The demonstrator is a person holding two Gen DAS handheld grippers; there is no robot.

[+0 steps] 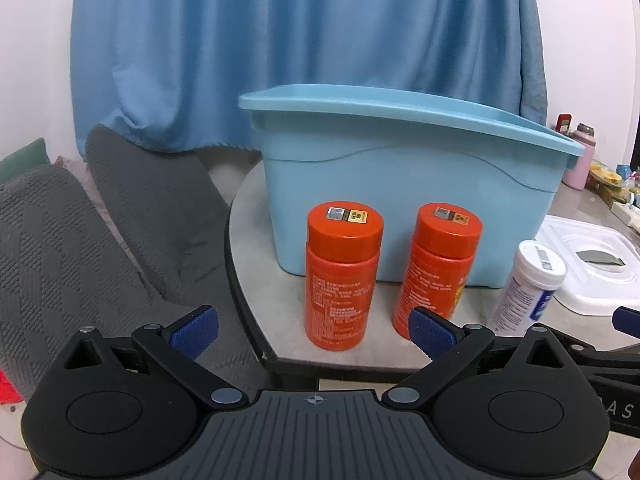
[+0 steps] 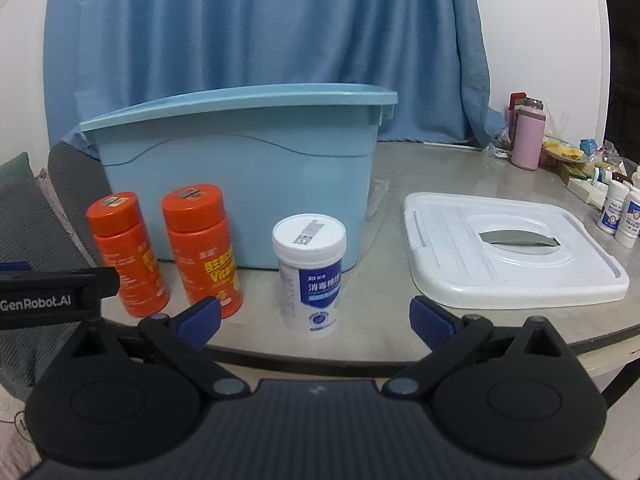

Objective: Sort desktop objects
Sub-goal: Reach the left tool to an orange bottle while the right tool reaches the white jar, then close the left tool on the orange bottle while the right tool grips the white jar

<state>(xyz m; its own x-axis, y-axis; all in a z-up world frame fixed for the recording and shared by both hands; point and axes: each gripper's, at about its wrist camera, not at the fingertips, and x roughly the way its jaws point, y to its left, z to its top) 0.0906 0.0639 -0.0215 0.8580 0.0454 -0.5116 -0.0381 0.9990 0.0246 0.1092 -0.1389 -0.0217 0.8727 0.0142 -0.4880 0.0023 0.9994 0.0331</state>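
two smooth orange plastic bottles stand upright side by side near the front edge of the grey, stone-look worktop (image 2: 460, 168): the left orange bottle (image 1: 342, 276) and the right orange bottle (image 1: 434, 268), both round with wide screw caps and a little sticker on top. just right of them is a white jar (image 2: 310, 276), also a cylinder, with a blue label and a barcode on its flat lid. all three sit right in front of the blue plastic bin (image 2: 240, 184), a boxy tub with a lipped rim and a wavy moulded line along its wall. the bin's white lid (image 2: 512, 244) lies flat on the worktop off to the right, apart from the bin, with a slot handle in the middle.

left tongs (image 1: 316, 326) are spread wide and empty, pointed at the left orange bottle, not touching it. right tongs (image 2: 314, 318) are wide too, empty, facing the white jar.

behind hangs a blue curtain (image 2: 260, 32). a grey knit throw (image 1: 60, 240) sits left of the worktop, and a pink flask (image 2: 528, 136) with some clutter sits far right.
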